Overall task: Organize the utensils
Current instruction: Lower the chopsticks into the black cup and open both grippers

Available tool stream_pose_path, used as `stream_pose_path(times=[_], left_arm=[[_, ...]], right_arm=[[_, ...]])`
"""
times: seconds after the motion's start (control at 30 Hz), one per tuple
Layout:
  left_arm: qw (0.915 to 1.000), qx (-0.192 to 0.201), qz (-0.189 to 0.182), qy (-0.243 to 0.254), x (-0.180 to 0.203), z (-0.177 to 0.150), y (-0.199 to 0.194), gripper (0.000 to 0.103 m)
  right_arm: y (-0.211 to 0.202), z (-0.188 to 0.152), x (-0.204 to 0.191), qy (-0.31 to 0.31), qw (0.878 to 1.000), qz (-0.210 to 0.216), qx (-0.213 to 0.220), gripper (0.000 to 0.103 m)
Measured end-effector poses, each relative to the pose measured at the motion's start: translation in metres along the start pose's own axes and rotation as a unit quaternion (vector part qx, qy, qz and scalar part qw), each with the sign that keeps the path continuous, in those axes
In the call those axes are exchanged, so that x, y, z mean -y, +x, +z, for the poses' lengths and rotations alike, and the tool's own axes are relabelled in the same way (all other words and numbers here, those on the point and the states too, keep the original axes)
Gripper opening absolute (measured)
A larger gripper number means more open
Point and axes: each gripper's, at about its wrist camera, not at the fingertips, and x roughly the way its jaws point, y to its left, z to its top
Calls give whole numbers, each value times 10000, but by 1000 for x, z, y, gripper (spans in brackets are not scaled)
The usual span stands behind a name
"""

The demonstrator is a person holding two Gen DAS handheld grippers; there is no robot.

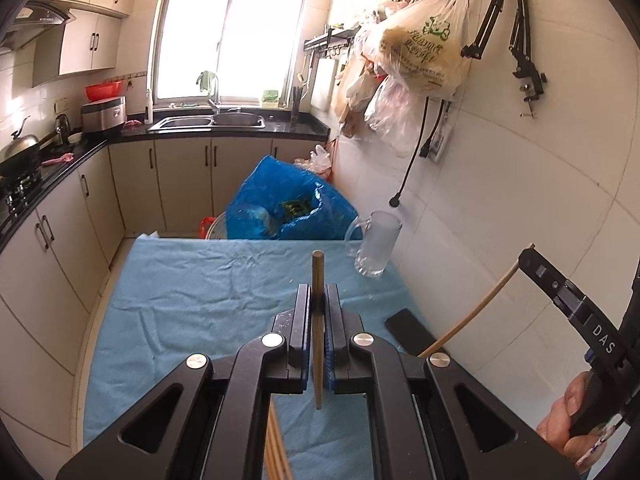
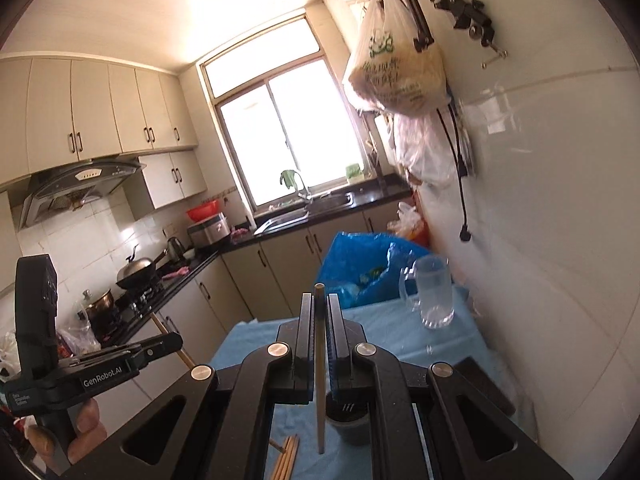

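Matt wooden chopstick (image 1: 318, 320), blue cloth (image 1: 200, 292), clear glass mug (image 1: 376, 242)

Home kitchen. Cream wall cabinets (image 2: 100, 116) up left of the tool, black countertop with steel double sink (image 1: 208, 121) straight ahead under the bright window (image 1: 230, 36), wok on gas hob (image 1: 18, 160) far left, grey range hood (image 2: 80, 188), hanging plastic grocery bags (image 1: 420, 52) right.

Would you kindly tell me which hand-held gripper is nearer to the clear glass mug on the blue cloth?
Right, probably. The right hand-held gripper sits just left of the clear glass mug; the left hand-held gripper sits farther left of it, judging by the right wrist view.
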Motion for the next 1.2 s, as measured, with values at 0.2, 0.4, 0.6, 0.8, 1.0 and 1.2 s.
stream_pose_path(times=[0.2, 0.4, 0.6, 0.8, 1.0, 1.2], left_arm=[[9998, 204, -9, 4, 15, 28, 14, 6], [9999, 114, -56, -108, 21, 38, 52, 6], [9996, -229, -62, -152, 18, 28, 97, 6], [9984, -534, -8, -178, 12, 12, 129, 6], [9971, -726, 32, -221, 5, 2, 145, 6], [9970, -734, 58, -219, 3, -1, 142, 6]], right_arm=[[12, 21, 4, -23, 9999, -118, 116, 6], [43, 25, 16, 8, 9998, -217, -7, 6], [82, 11, 33, 101, 9990, -227, -367, 6], [112, -10, 43, 128, 9970, -280, -705, 6], [132, -23, 52, 181, 9945, -362, -961, 6], [136, -26, 58, 266, 9926, -387, -1120, 7]])
